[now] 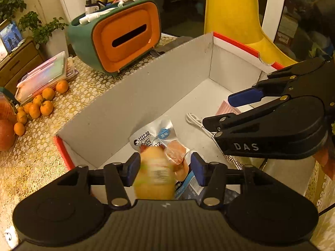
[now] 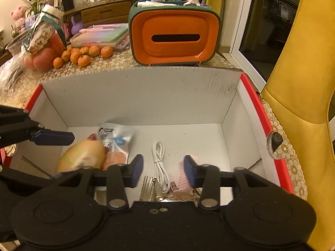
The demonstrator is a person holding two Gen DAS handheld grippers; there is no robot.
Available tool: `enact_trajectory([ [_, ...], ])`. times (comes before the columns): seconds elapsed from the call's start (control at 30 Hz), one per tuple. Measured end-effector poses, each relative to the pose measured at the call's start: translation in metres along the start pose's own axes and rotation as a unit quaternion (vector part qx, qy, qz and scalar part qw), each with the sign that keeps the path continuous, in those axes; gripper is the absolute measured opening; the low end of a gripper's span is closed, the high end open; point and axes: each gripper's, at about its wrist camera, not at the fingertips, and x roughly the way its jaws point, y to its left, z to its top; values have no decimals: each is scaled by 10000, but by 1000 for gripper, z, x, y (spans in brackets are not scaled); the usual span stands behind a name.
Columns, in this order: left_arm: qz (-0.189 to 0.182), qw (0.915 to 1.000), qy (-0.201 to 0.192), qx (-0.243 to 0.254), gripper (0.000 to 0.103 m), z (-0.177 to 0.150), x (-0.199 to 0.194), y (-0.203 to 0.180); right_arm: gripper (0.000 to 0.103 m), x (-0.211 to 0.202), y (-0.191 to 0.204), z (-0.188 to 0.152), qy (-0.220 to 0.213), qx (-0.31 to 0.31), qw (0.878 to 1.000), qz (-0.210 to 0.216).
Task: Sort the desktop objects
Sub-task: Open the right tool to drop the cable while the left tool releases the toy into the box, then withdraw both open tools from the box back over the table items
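Grey cardboard walls with a red rim form the box [image 1: 146, 87] under the left tool [image 1: 165, 170], whose jaws stand apart around a blurred yellowish packet [image 1: 155, 175], not pressing it. From the right tool [image 2: 163, 168], partly open and empty, a white cable [image 2: 160, 163] lies on the box floor beside a pink comb [image 2: 185, 183].

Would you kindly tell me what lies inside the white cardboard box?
Inside the white cardboard box: a yellowish fruit, a white snack packet, a coiled white cable, a pink comb. Things beneath the tongs are hidden.
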Motion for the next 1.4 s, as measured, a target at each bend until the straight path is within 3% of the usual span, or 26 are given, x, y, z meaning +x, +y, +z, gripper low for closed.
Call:
enact_trajectory([
  [0.07,64,9999,-74,-39,63,-1,-5,1,50,-4,0,0,-27,16,10000,25],
  [0.2,31,9997,-139,-191,64,-5,-14,7,61,-15,1,0,-170,-40,9998,52],
  [0.6,-48,9980,-449,-450,69,-20,-51,18,73,-45,7,-5,-448,-115,9987,193],
  [0.73,-24,9972,-611,-440,83,-25,-66,18,78,-57,11,-7,-575,-116,9979,272],
  [0.8,-59,9970,-642,-426,83,-28,-72,18,84,-63,14,-9,-647,-111,9974,303],
  [1.03,-92,9955,-775,-536,87,-41,-94,20,89,-82,24,-13,-831,-142,9958,348],
  [1.2,-74,9942,-877,-619,100,-53,-110,26,93,-95,31,-14,-936,-73,9949,361],
  [1.4,-34,9920,-1039,-711,103,-68,-133,32,95,-112,43,-18,-1053,-84,9938,349],
])
